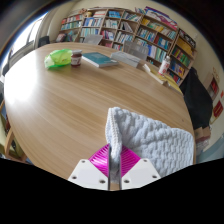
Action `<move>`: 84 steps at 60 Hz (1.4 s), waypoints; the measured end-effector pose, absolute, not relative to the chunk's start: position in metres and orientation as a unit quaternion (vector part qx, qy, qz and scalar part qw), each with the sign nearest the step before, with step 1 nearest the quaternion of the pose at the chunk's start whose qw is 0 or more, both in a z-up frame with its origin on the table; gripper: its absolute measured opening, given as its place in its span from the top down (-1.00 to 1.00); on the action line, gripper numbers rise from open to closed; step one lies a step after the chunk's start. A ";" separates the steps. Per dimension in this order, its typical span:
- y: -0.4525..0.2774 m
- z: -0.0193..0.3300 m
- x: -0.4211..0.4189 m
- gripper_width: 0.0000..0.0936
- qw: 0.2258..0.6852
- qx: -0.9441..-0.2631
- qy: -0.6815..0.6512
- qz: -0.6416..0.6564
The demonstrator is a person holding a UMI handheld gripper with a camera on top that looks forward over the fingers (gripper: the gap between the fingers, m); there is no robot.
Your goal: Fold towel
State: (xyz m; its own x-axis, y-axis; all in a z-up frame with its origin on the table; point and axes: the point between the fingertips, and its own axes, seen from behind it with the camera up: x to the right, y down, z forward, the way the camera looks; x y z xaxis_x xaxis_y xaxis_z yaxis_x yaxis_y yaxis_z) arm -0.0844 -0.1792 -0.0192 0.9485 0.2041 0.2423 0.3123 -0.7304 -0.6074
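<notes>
A light grey knitted towel [152,138] lies on the round wooden table [60,105], just ahead of my fingers and to their right. My gripper [113,160] is shut on the near edge of the towel, which rises in a fold from between the pink pads. The white fingers [90,172] meet at the middle with no gap visible. The rest of the towel spreads away beyond the fingers, toward the table's right edge.
At the far side of the table are a green bag [58,57], a dark jar [75,59], a blue-green book [99,60] and a bottle [164,67]. Bookshelves [130,27] line the back wall. A dark chair [200,95] stands at the right.
</notes>
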 end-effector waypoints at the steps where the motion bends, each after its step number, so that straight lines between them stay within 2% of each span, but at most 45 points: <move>1: -0.179 -0.019 -0.084 0.78 0.339 -0.925 -0.147 -0.083; 5: -0.178 -0.019 -0.083 0.89 0.339 -0.923 -0.159 -0.086; 17: -0.180 -0.013 -0.089 0.96 0.319 -0.944 -0.088 0.021; 27: -0.157 0.058 -0.058 0.96 0.368 -0.925 -0.032 0.088; 33: -0.149 0.109 -0.004 0.96 0.402 -0.909 0.022 0.105; 38: -0.150 0.130 0.059 0.96 0.418 -0.902 0.059 0.093; 43: -0.160 0.118 0.116 0.94 0.404 -0.907 0.091 0.078; 53: -0.183 0.033 0.183 0.92 0.330 -0.933 0.133 0.053; 58: -0.183 0.010 0.195 0.91 0.327 -0.935 0.130 0.045; 61: -0.179 0.009 0.194 0.79 0.334 -0.931 0.138 0.060; 67: -0.184 0.008 0.201 0.25 0.316 -0.929 0.179 0.075; 73: -0.186 0.037 0.196 -0.47 0.314 -0.922 0.202 0.100; 76: -0.190 0.051 0.202 -0.84 0.331 -0.921 0.191 0.076; 79: -0.196 0.069 0.207 -0.77 0.345 -0.921 0.172 0.048; 84: -0.208 0.105 0.214 -0.78 0.364 -0.918 0.158 0.017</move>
